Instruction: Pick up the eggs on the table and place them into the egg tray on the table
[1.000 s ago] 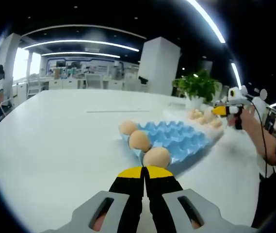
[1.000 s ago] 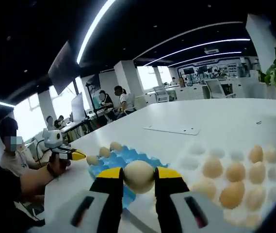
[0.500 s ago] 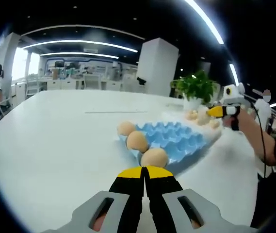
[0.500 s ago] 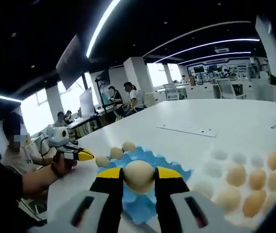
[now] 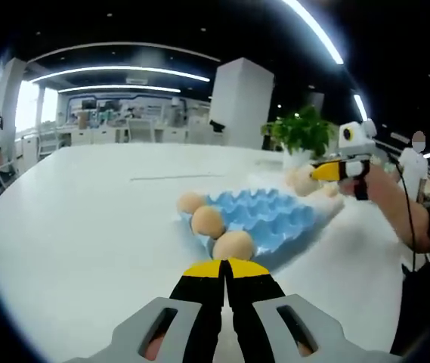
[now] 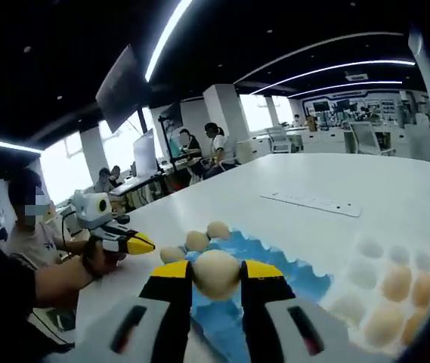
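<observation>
In the right gripper view, the right gripper (image 6: 216,278) holds an egg (image 6: 216,274) clamped between its yellow-tipped jaws, raised over the near part of the blue egg tray (image 6: 290,274) on the white worktop (image 6: 290,219). Three eggs (image 6: 196,240) sit in a row along the tray's far left edge. To the right, a pale tray (image 6: 366,276) carries several loose eggs (image 6: 396,281). The left gripper (image 6: 140,243) shows at the left of this view, held in a hand (image 6: 97,257). In the left gripper view, the left gripper (image 5: 225,270) has its jaws pressed together with nothing between them, poised just short of the blue tray's near corner. The right gripper (image 5: 322,172) appears beyond the tray's far right side with its egg (image 5: 303,180). A potted plant (image 5: 302,136) stands behind.
</observation>
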